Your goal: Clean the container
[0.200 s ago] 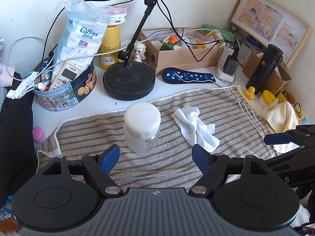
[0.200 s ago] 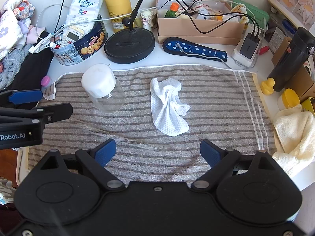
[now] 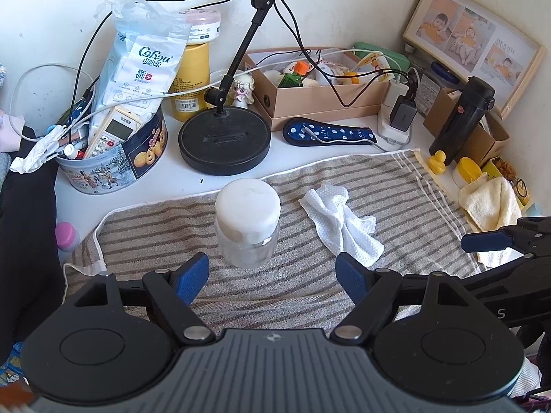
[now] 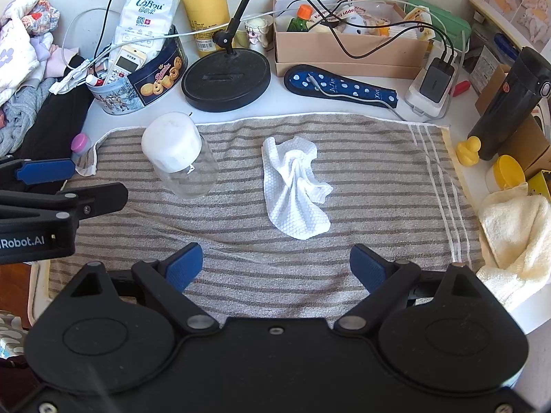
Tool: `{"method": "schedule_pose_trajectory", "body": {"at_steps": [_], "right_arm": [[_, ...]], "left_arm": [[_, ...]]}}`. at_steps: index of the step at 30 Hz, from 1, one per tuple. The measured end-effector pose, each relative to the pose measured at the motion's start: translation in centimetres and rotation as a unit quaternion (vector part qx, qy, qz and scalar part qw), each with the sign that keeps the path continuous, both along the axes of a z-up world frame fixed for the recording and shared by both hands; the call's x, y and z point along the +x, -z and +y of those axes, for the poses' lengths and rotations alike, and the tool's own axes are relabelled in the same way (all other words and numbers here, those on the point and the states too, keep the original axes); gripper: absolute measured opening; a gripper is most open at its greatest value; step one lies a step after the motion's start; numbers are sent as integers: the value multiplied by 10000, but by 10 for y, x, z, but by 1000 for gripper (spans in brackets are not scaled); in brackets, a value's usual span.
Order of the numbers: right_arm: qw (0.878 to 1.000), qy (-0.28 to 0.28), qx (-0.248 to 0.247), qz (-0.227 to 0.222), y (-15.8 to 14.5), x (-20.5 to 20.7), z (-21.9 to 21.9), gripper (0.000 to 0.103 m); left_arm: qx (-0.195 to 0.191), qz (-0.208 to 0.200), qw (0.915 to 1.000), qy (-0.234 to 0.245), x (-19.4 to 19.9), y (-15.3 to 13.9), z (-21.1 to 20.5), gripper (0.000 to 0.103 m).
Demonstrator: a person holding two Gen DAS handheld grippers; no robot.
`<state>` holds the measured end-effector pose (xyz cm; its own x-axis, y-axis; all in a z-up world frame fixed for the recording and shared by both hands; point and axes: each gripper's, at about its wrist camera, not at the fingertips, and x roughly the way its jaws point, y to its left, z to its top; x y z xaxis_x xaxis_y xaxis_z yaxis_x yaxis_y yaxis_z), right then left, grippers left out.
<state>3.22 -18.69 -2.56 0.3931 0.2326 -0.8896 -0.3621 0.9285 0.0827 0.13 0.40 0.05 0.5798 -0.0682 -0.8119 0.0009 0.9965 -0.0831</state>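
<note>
The worktop [image 4: 286, 106] is crowded along the back, but a striped towel [image 4: 361, 179] laid across its front gives a soft working patch. On that towel stands the container [image 3: 246, 222], a clear jar with a white lid [image 3: 247, 206], upright near the towel's left and back edge; a crumpled white wipe [image 4: 294, 186] lies beside it toward the middle, apart from the jar. Both tools are released with nothing between their jaws: the left tool [image 3: 272, 272] hovers tilted down just in front of the jar, which sits a little left of centre between its blue pads, and the right tool [image 4: 275, 265] is lined up short of the wipe. The step in hand looks like picking both up, I'd say. The left one would do well to come in low and close on the glass body below the lid rather than on the lid itself, squarely, since the smooth wall could slip or tip on the soft towel. The right should pinch the wipe's raised bunched middle, not the flat edge, to avoid snagging towel pile.
</note>
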Motion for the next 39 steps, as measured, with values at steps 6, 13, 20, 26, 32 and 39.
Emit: {"method": "schedule_pose_trajectory", "body": {"at_steps": [6,13,20,26,32,39], "right_arm": [[10000,22,40,17,1,0,-2,93],[10000,12,17,32,2,6,1,93],[10000,-8,-5,-3,2,5,2,93],[10000,-19,-15,9,4,7,3,93],[10000,-27,-23,25,4,7,3,93],[10000,-31,-30,53,4,9,4,93]], "left_arm": [[0,17,10000,10,2,2,-3,80],[-3,36,10000,5,5,4,-2,80],[3,51,10000,-2,7,4,-1,80],[-1,69,10000,-14,9,4,-2,80],[-4,92,10000,-6,12,4,0,80],[1,115,9999,2,13,5,-1,80]]}}
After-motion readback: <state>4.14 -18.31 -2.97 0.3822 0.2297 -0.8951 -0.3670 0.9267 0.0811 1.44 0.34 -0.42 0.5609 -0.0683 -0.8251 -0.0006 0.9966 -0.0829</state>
